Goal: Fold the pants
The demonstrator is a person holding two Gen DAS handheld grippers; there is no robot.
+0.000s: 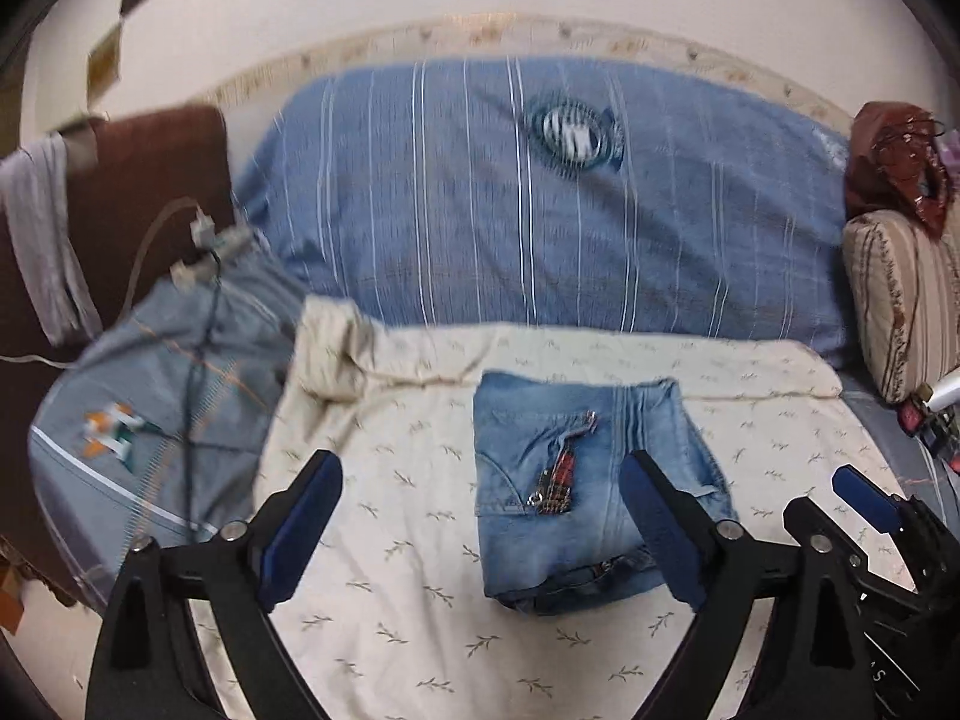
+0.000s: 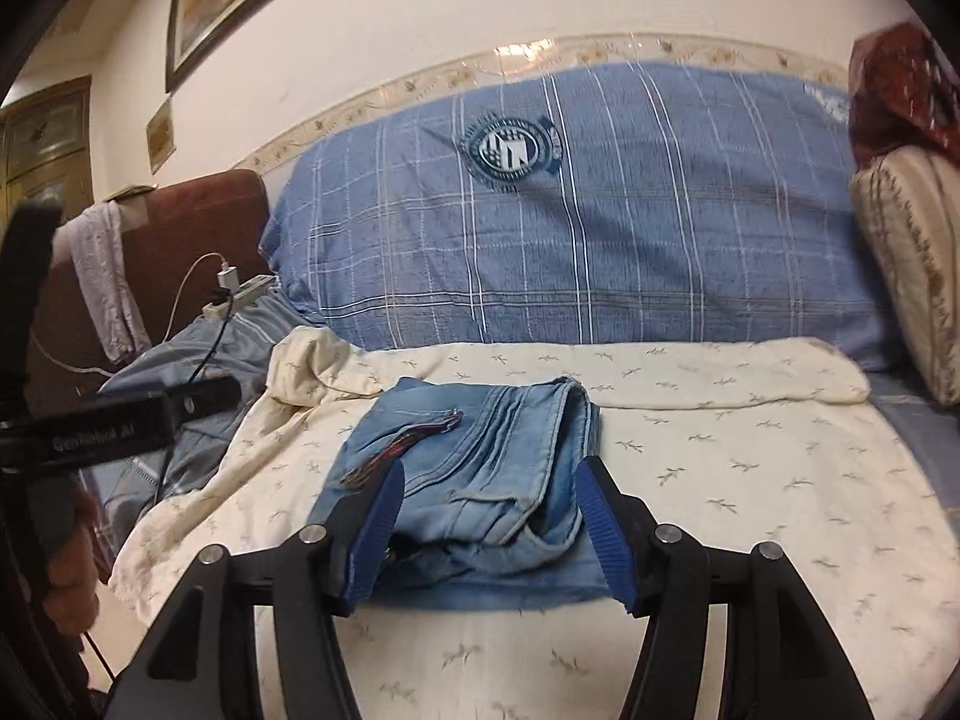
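- Two claws spread wide, gripping nothing.
- Left claw (image 1: 480, 531) hovering level over folded pants (image 1: 591, 492) on cream sheet (image 1: 390, 540).
- Right claw (image 2: 486, 531) low, fingers straddling pants' near edge.

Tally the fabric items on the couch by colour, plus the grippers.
Blue: 2, folded light-blue denim pants, blue plaid cushion cover
Cream: 1, cream leaf-print sheet
Lilac: 1, lilac cloth
Grippers: 2, left gripper, right gripper
Total: 6
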